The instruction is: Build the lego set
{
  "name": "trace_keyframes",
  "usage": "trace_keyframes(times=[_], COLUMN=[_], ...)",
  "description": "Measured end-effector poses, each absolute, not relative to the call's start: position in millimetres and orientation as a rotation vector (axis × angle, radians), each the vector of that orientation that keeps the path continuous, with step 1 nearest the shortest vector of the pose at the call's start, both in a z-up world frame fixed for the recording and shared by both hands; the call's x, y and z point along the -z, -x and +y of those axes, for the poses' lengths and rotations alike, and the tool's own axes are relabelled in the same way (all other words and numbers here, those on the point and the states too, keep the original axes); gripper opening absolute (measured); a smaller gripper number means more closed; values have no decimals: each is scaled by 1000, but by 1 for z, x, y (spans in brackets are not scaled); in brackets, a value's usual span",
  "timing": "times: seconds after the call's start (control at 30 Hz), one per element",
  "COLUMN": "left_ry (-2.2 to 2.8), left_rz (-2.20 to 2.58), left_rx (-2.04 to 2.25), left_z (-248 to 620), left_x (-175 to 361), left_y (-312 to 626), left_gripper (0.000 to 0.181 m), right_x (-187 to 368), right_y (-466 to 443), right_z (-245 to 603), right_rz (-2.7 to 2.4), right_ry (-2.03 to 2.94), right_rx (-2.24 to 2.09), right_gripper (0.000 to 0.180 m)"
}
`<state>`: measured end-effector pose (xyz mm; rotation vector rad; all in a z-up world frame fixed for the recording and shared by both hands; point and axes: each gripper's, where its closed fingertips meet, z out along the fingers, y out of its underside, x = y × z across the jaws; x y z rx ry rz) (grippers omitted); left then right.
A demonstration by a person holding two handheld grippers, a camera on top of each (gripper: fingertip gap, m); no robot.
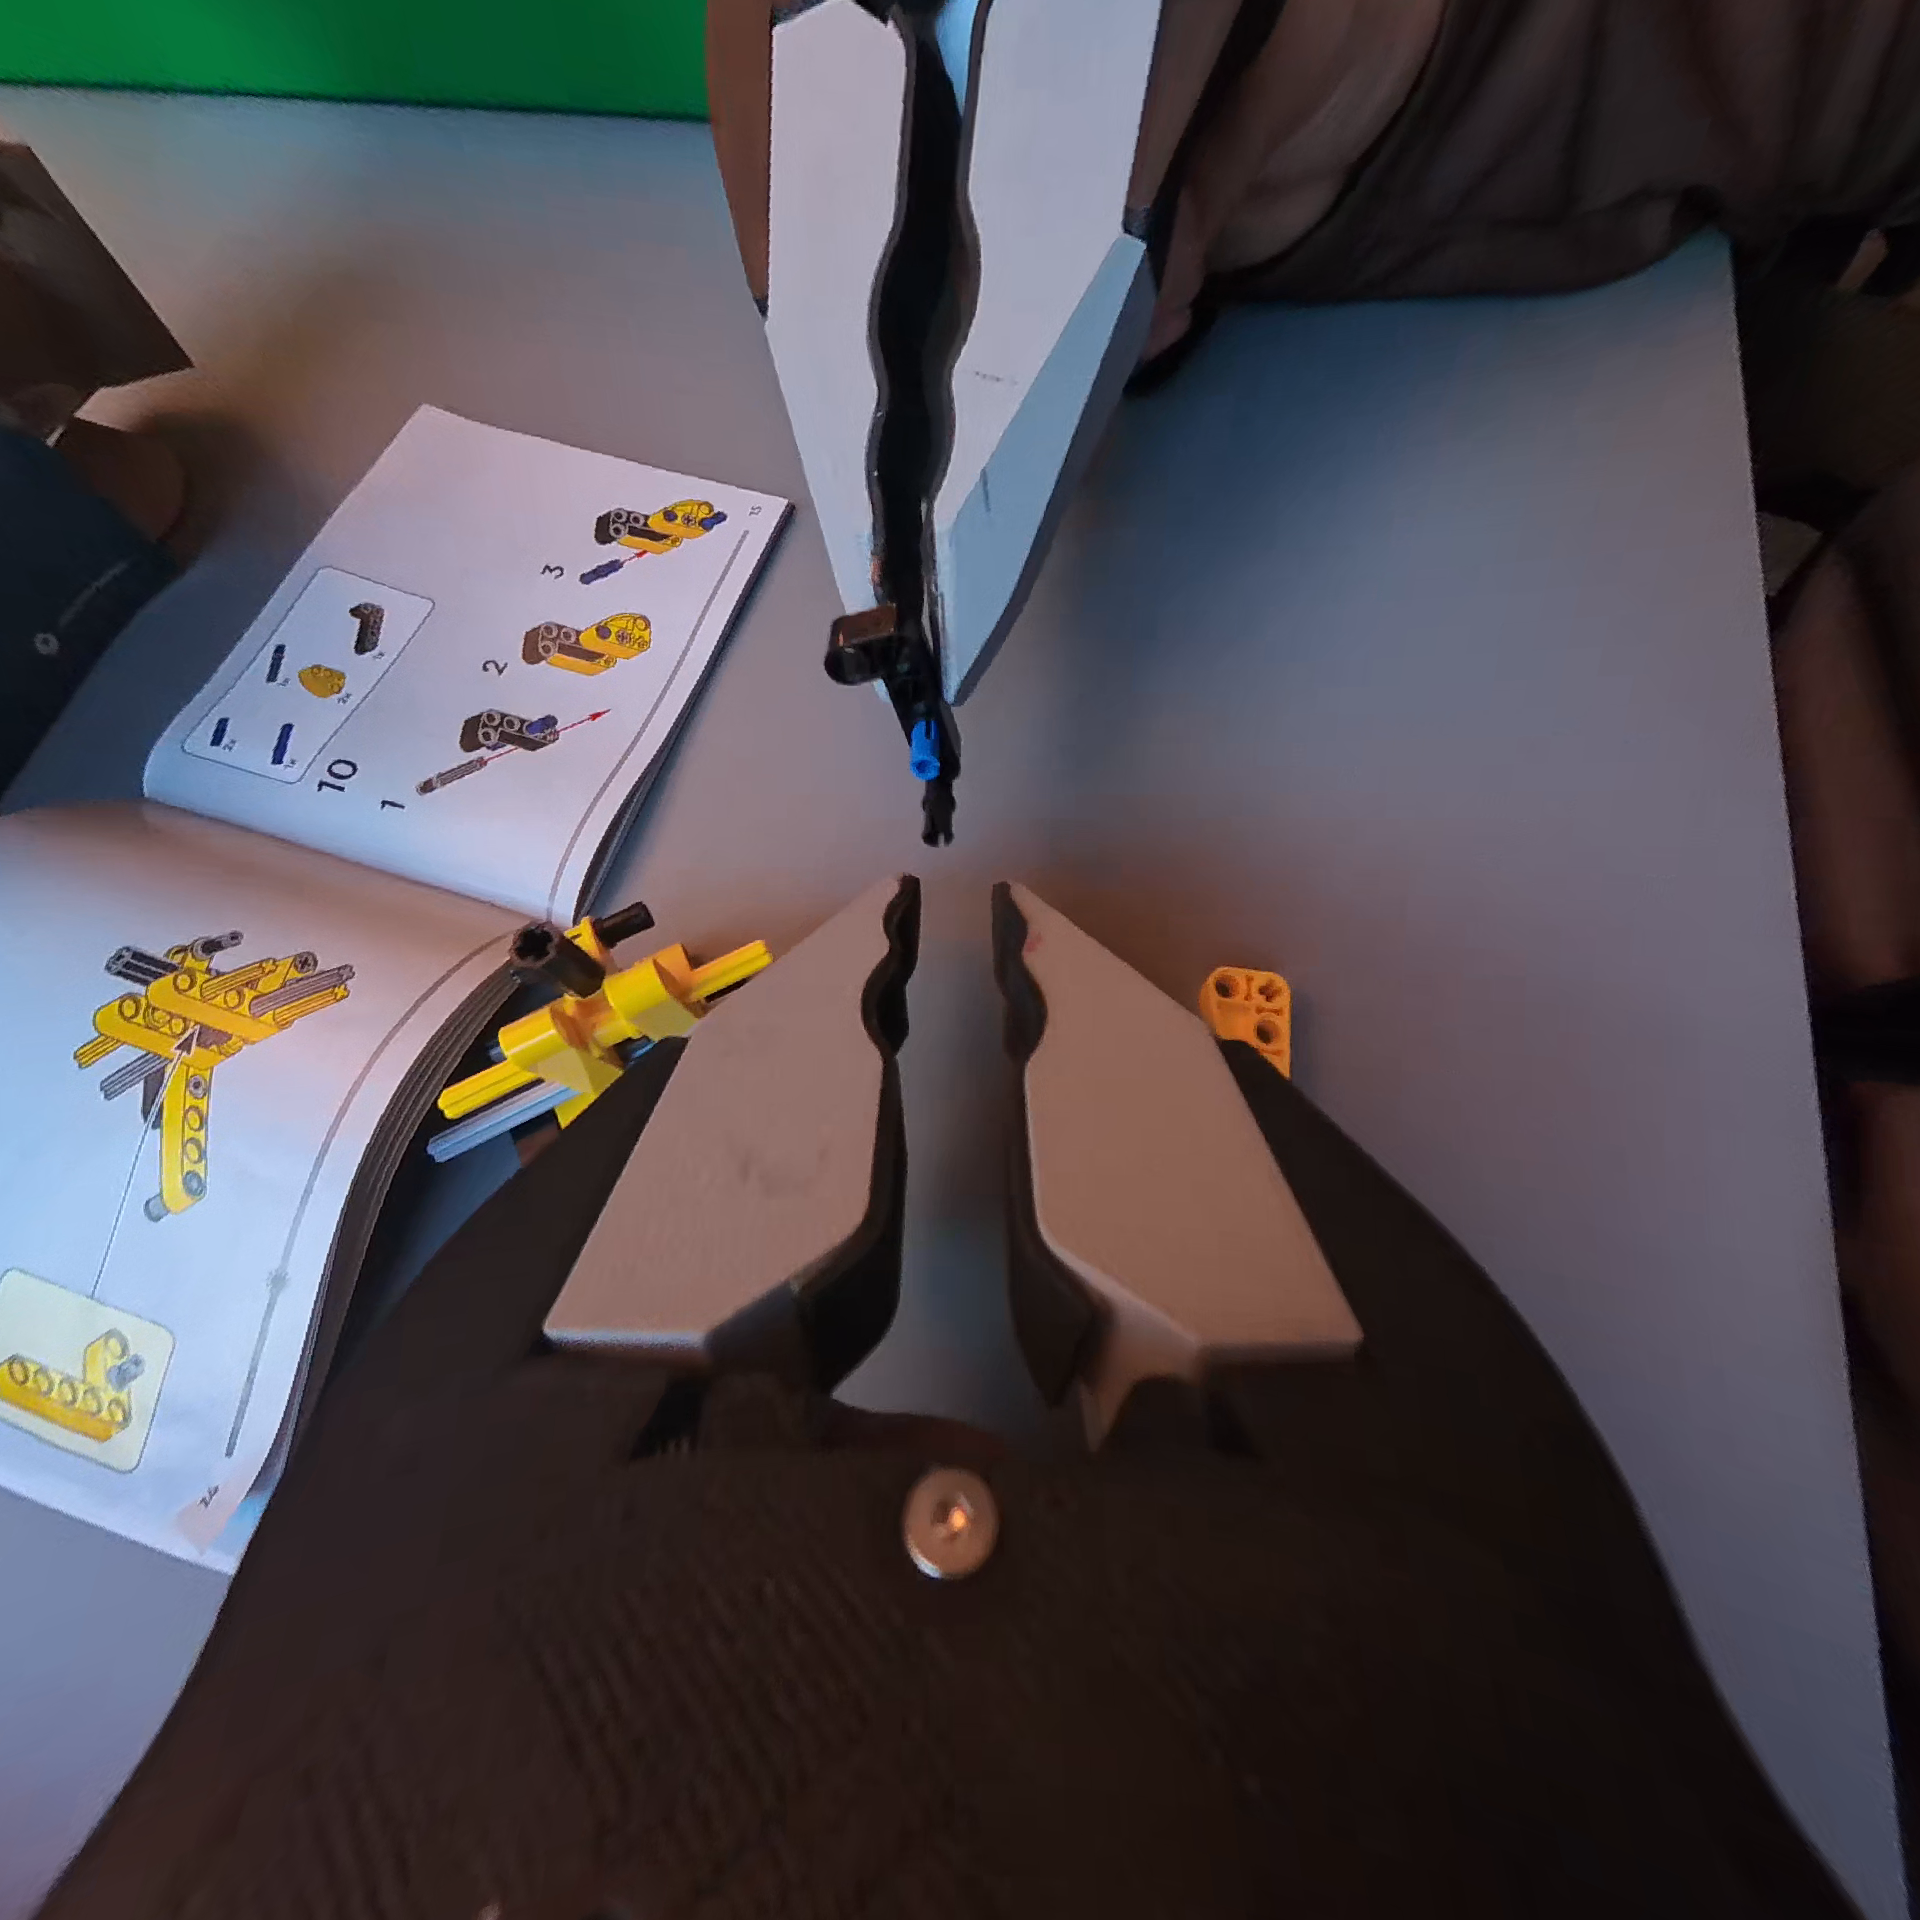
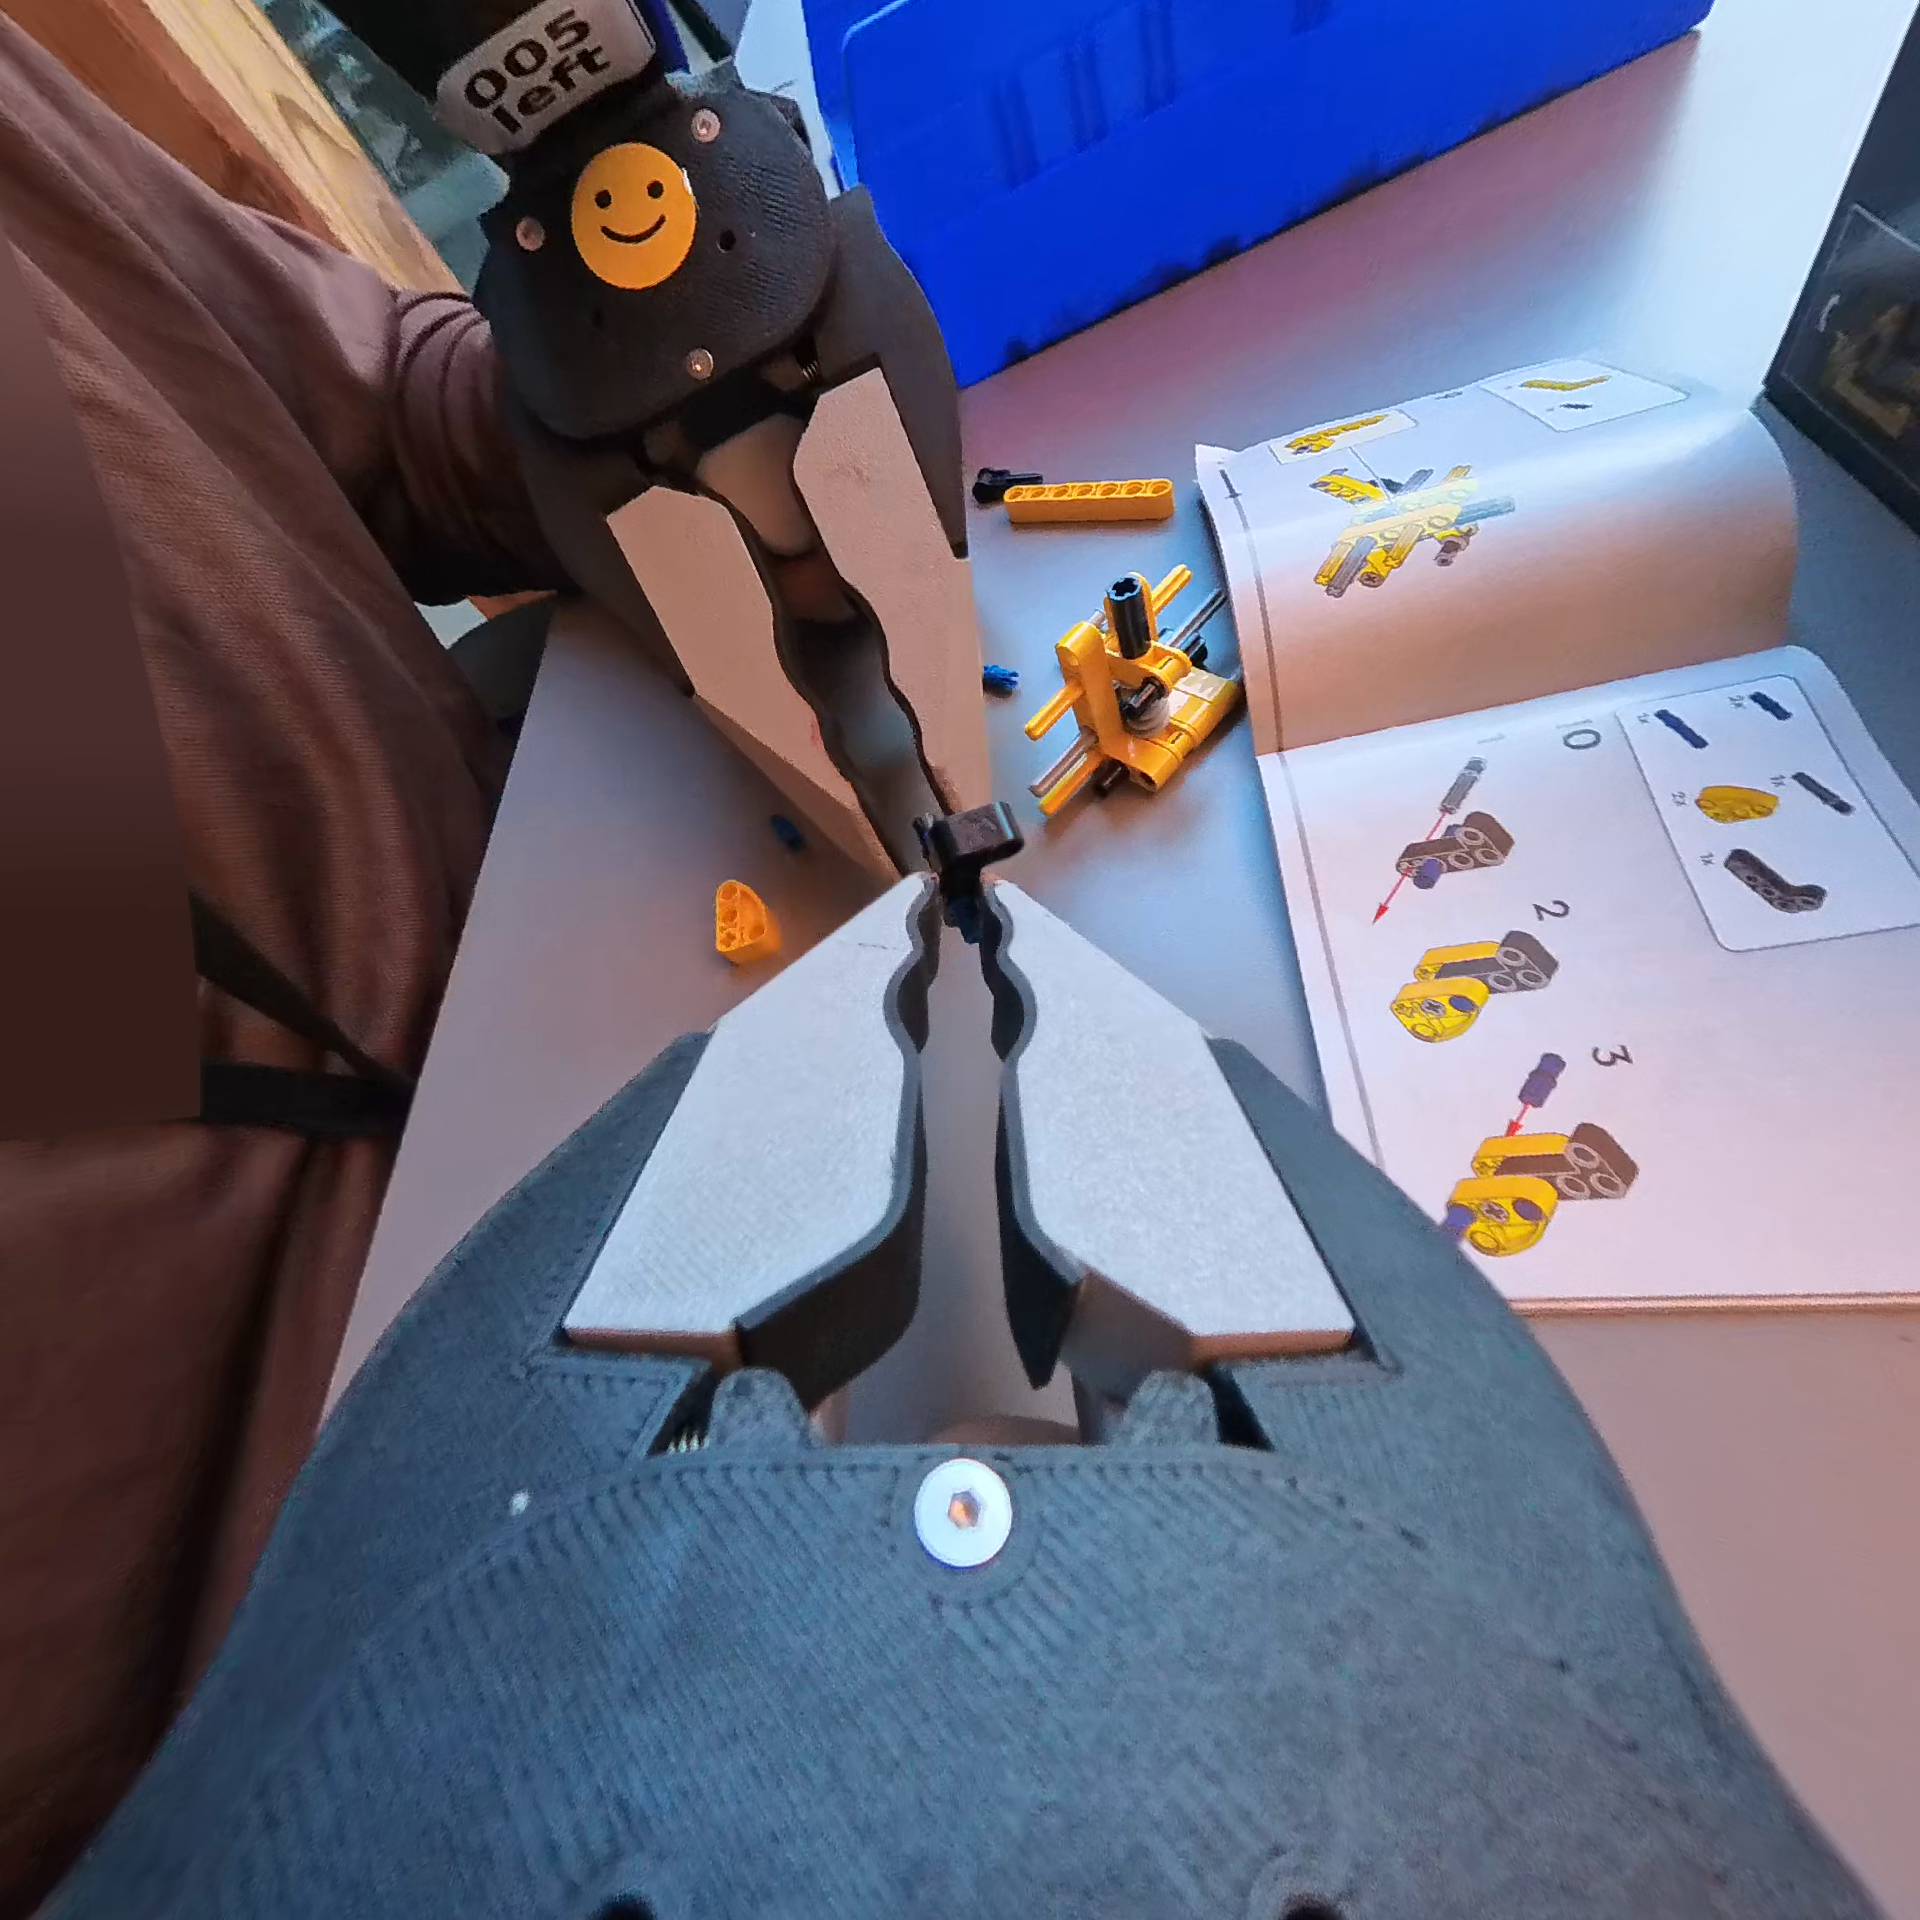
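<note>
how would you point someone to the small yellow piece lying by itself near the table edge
Start at the open instruction booklet, then cross the grey table past the two grippers to the edge nearest the person's brown sleeve. The small yellow piece lies there alone. It is short, rounded and three-holed, unlike the long yellow beam and the multi-part yellow assembly beside the booklet.

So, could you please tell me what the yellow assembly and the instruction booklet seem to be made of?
The yellow assembly looks like hard moulded plastic, smooth and faintly glossy: crisp edges, uniform colour, round pin holes. The instruction booklet appears to be thin printed paper with a slight sheen: its pages curl and stack at the spine.
</note>
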<state>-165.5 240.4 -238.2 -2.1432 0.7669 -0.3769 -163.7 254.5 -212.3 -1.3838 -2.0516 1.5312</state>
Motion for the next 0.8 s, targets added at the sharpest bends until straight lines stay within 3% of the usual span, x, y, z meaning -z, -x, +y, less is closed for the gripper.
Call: trace_keyframes(times=[0.27,0.8], left_ry=[2107,2072], left_rz=[763,843], left_rx=[414,440], left_z=[240,232], left_x=[232,231], left_y=[161,153], left_gripper=[2,1], right_x=[215,213], right_y=[162,154], right_z=[247,233], right_rz=[-2097,-2175], right_ry=[1333,1103], right_rx=[-1484,-1402], right_gripper=[4,4])
